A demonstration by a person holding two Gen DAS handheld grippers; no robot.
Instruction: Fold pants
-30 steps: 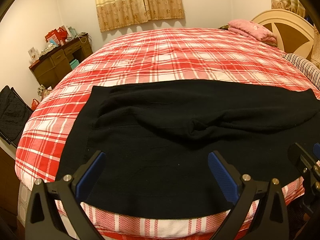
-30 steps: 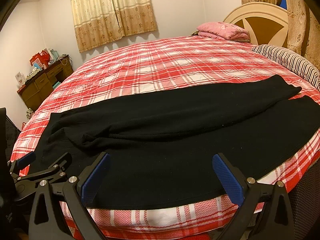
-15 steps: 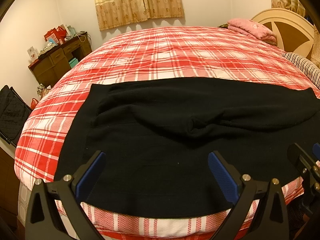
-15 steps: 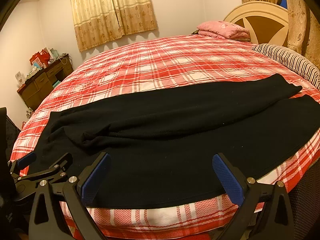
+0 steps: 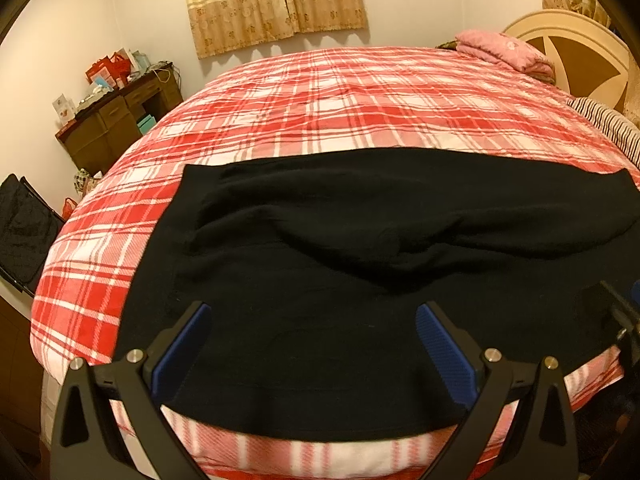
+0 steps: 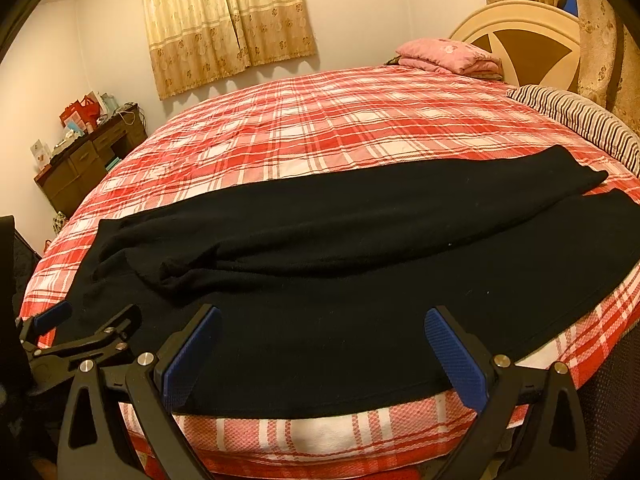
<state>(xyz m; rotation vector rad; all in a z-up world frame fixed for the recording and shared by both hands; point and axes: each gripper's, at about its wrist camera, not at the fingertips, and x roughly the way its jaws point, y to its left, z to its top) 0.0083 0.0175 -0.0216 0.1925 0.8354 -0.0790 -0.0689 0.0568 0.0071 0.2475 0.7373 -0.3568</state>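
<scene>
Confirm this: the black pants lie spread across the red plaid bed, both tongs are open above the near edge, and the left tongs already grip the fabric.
One part is wrong. The left tongs grip nothing: in the left wrist view their blue pads stand wide apart above the black pants. The rest holds: the pants lie spread on the red plaid bed, and the right tongs are open too.

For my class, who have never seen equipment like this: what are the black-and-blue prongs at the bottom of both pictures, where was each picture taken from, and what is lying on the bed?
Each picture comes from a camera mounted on a hand-held gripper, looking along its two blue-padded fingers. The left hand-held gripper and right hand-held gripper are both open and hold nothing. Black knit pants lie spread across the red-and-white plaid bedspread, near its front edge.
</scene>
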